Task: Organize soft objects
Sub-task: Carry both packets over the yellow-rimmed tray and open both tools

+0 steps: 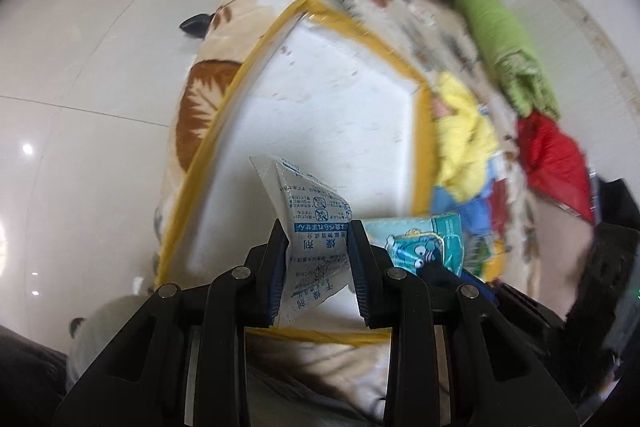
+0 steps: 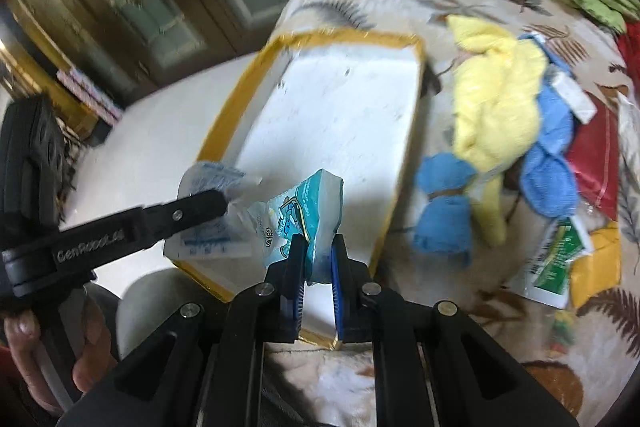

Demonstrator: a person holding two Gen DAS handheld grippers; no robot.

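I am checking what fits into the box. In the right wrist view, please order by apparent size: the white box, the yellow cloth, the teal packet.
1. white box, largest.
2. yellow cloth.
3. teal packet, smallest, though it is held in the right gripper close to the camera, so it looks bigger than it would farther away.

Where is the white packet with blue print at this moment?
The white packet with blue print is clamped in the left gripper, above the near end of the white box with yellow edges, just left of the teal cartoon pouch.
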